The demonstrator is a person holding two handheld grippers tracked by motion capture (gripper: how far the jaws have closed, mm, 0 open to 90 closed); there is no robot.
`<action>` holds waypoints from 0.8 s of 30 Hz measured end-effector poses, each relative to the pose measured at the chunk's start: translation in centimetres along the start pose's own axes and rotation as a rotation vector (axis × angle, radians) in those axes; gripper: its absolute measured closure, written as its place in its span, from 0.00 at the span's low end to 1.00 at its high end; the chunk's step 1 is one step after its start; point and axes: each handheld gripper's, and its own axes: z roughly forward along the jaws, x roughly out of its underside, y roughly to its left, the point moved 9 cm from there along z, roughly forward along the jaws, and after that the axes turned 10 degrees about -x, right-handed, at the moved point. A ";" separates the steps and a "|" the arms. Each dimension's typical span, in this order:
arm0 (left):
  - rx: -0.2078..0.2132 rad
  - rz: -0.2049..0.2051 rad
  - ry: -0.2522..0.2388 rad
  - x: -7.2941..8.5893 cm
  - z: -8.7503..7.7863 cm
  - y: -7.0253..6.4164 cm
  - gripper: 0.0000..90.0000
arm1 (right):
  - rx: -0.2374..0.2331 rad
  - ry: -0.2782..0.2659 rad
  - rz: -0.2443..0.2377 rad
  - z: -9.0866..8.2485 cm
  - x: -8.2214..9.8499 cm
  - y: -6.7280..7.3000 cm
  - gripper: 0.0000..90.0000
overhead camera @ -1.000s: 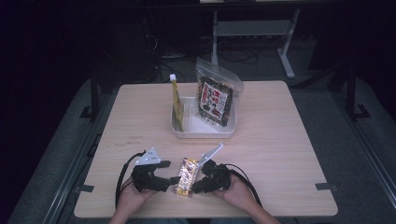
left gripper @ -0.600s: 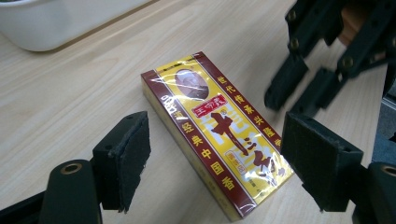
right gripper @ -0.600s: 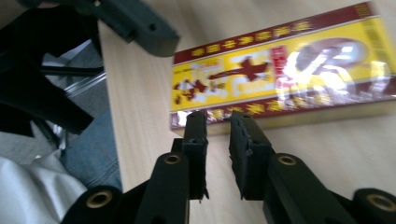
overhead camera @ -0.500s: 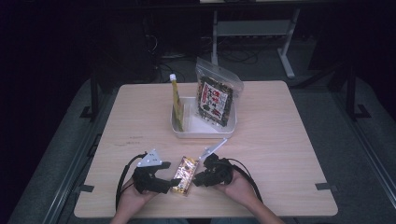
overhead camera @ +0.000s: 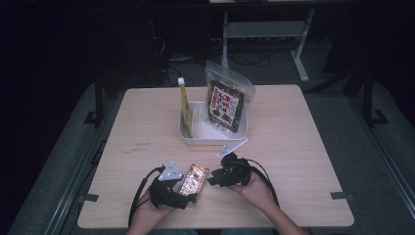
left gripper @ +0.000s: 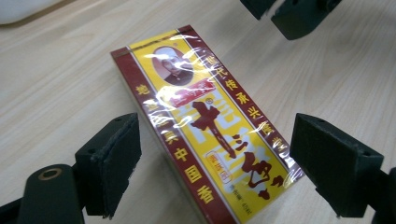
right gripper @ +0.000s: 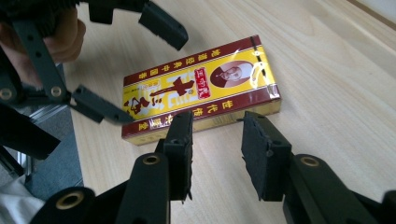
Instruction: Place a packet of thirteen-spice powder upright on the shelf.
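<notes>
Yellow and red box (overhead camera: 193,178) lies flat on the table (overhead camera: 303,147) near its front edge, a bit left of the middle, between the two grippers. Left gripper (overhead camera: 188,196) sits at the box's near end, jaws spread wide on either side of it; in the left gripper view the box (left gripper: 205,126) lies between the pads with gaps both sides, no pinch. These jaws have just been opening wider. Right gripper (overhead camera: 211,180) is just right of the box, jaws partly spread with nothing between them; in the right gripper view the box (right gripper: 198,91) lies beyond the tips, apart from them. These jaws have just been opening too. A second ago the box was gripped and tilted up between the two grippers; now it rests on the wood, let go, and the right gripper has backed off to the side. Farther back, mid-table, a white tray (overhead camera: 205,139) holds a yellow tube (overhead camera: 184,105) and a snack bag (overhead camera: 225,104), unchanged.
</notes>
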 end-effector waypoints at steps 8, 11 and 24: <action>-0.062 0.030 0.039 0.3 0.9 -0.7 0.12 | 0.020 -0.015 -0.008 -0.5 -0.8 0.0 0.67; -0.065 0.022 0.043 0.4 1.0 -0.7 0.12 | 0.025 -0.015 -0.008 -0.6 -0.9 0.0 0.66; -0.078 0.031 0.087 1.2 0.7 0.6 0.34 | 0.043 -0.023 0.031 -0.5 -1.2 -0.9 0.56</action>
